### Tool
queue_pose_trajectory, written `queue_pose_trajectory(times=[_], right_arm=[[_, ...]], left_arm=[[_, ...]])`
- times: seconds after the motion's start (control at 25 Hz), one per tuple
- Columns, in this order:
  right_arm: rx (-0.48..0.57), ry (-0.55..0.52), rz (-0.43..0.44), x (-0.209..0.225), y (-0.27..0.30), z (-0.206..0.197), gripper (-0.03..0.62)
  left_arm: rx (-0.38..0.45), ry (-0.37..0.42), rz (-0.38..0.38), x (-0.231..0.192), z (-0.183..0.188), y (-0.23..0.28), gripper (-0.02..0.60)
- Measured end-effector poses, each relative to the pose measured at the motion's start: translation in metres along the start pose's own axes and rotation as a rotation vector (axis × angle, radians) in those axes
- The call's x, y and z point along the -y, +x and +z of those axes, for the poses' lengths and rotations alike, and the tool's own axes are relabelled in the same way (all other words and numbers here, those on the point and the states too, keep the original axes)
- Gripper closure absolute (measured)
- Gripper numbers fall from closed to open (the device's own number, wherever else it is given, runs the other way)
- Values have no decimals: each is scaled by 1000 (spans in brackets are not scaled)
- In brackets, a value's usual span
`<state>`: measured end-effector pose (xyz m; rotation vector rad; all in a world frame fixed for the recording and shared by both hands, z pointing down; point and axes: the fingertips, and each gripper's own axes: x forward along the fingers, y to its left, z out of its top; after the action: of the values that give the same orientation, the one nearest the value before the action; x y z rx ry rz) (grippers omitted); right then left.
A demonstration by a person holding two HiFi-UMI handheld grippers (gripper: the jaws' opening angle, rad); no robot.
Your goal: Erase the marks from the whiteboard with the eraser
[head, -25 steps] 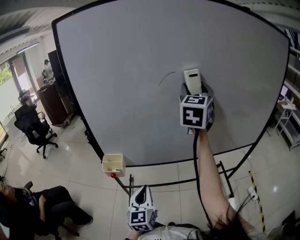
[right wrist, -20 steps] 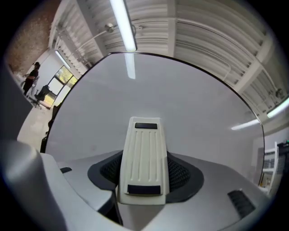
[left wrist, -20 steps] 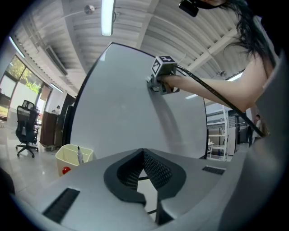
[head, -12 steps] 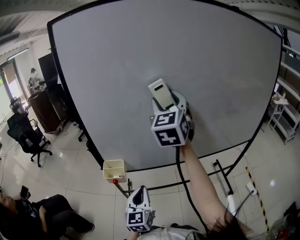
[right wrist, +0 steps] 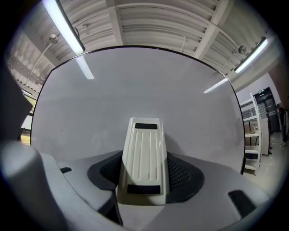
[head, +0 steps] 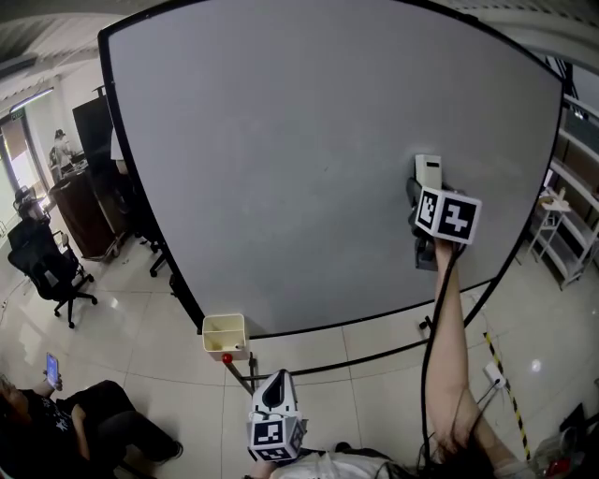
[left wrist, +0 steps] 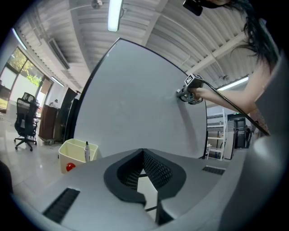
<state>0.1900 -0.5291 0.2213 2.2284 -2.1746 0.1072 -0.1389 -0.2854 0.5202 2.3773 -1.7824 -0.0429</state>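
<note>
Got the eraser (right wrist: 144, 158) pinched between the fingers of the right gripper (head: 426, 190), up against the whiteboard (head: 281, 159), and the left gripper (head: 277, 384) fingers pressed together, empty.

Eraser against the whiteboard.
The cream, ribbed eraser (head: 428, 170) stands upright, pressed to the right part of the black-framed whiteboard (head: 281, 140), whose broad surface looks plain grey.

Office/lab in an industrial shell: big whiteboard (head: 281, 168) on a floor stand, glossy tiled floor (head: 122, 346), black office chair (head: 49, 257) far left, shelving racks (head: 569, 245) right, tube lights (left wrist: 115, 9) under ribbed metal ceiling (right wrist: 149, 22).
</note>
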Motion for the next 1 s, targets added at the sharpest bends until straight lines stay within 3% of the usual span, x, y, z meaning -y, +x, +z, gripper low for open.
queue_pose_trajectory(times=[0.2, 0.44, 0.56, 0.64, 0.72, 0.84, 1.0], right_arm=[[-14, -100, 65, -78, -5, -16, 309], [40, -474, 217, -257, -30, -29, 309], [23, -545, 285, -298, -33, -46, 309], [33, -502, 325, -290, -33, -42, 309], [64, -404, 327, -256, -37, -26, 309], [68, -232, 220, -160, -31, -5, 309], [-6, -56, 29, -30, -8, -8, 310]], left_arm=[[-20, -3, 9, 0, -6, -2, 595], [-14, -5, -1, 6, -5, 0, 595], [-7, -9, 2, 9, -5, 0, 595], [-6, -12, 12, 7, -4, -1, 595], [-10, -21, 39, 0, -5, -5, 595], [-17, -44, 85, -14, -6, -8, 595], [-13, -42, 77, -15, -7, -7, 595]])
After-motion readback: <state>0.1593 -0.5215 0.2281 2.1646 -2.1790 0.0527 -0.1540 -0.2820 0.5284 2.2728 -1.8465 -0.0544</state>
